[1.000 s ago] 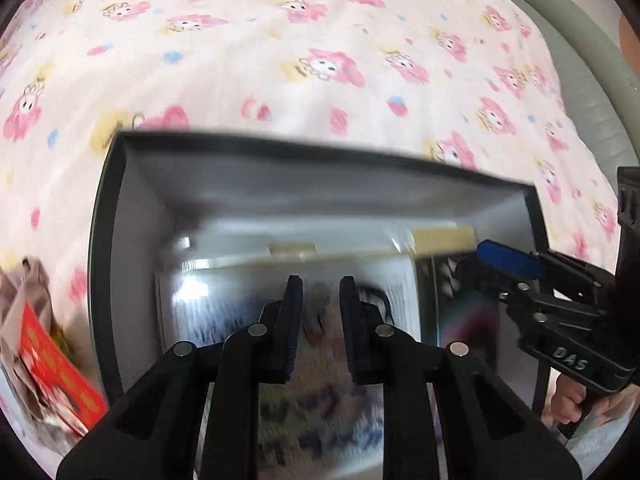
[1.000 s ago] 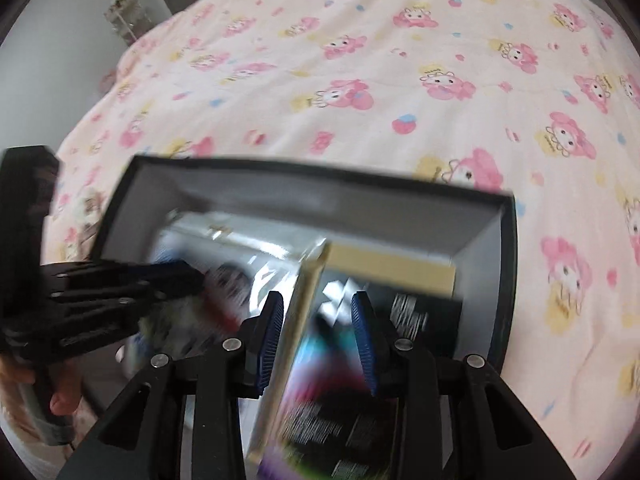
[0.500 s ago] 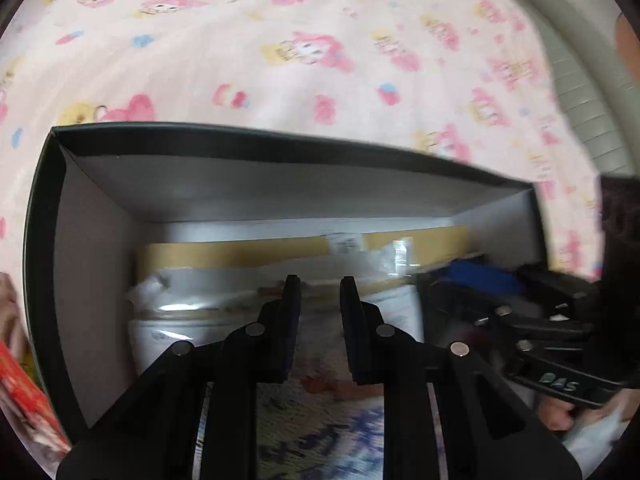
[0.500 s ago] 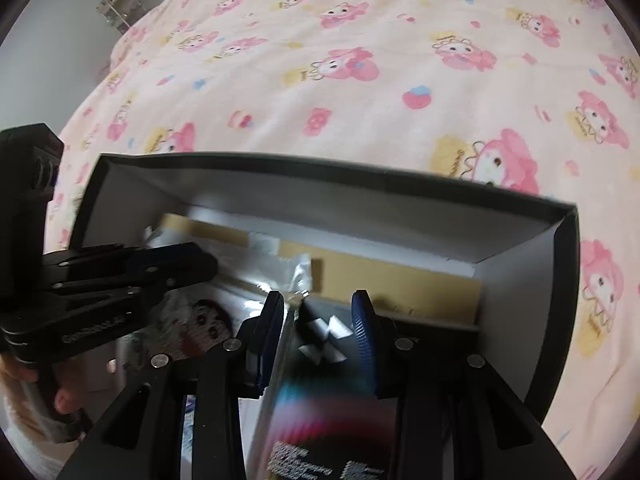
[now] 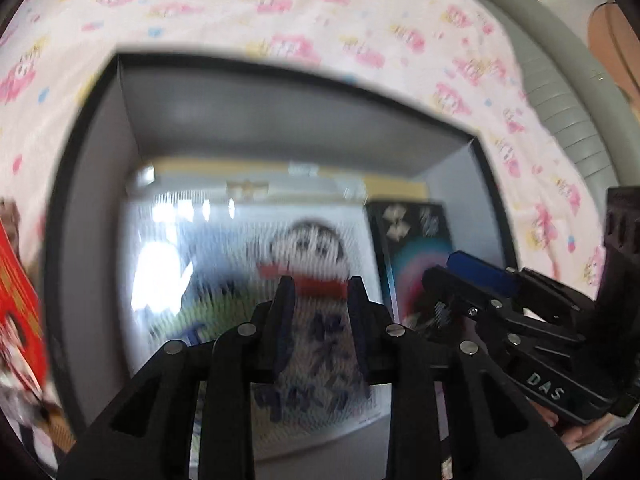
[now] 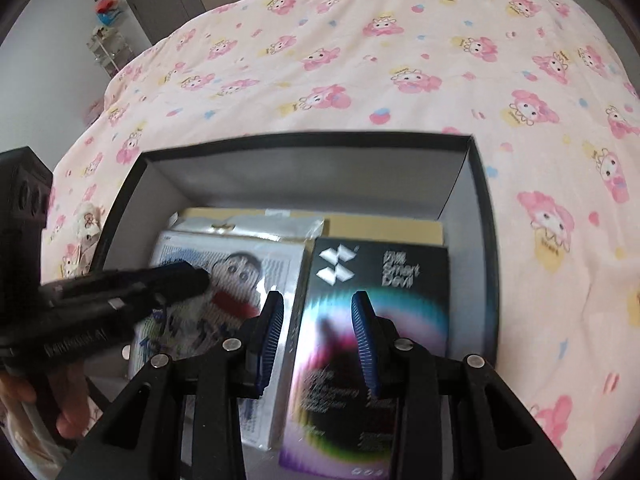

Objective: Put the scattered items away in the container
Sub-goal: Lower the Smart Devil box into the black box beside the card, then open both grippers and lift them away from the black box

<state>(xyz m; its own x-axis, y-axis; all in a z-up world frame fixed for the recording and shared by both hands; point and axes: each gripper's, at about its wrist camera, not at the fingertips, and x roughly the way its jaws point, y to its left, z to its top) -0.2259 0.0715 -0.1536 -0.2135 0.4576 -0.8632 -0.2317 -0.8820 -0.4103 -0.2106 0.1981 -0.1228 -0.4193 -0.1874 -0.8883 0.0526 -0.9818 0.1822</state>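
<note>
A black box with grey inner walls (image 5: 280, 120) (image 6: 304, 168) lies on the bed. Inside it lie a white cartoon-printed packet (image 5: 224, 264) (image 6: 240, 268), a black rainbow-printed box (image 5: 412, 236) (image 6: 380, 292) and a tan flat item (image 6: 380, 226) underneath. My left gripper (image 5: 320, 300) is open above the cartoon packet and holds nothing. My right gripper (image 6: 318, 316) is open above the left edge of the black rainbow box and holds nothing. Each gripper shows in the other's view, the right (image 5: 472, 280) and the left (image 6: 160, 280).
The box sits on a pink cartoon-print bedspread (image 6: 360, 60). A red printed packet (image 5: 20, 304) lies outside the box at its left. A grey padded bed edge (image 5: 568, 92) runs at the far right. A small rack (image 6: 108, 40) stands by the wall beyond the bed.
Both grippers have pulled back and up from the box. The cartoon packet and the rainbow box, which sat between the fingers earlier, now lie flat inside the box, and both jaws stand wider.
</note>
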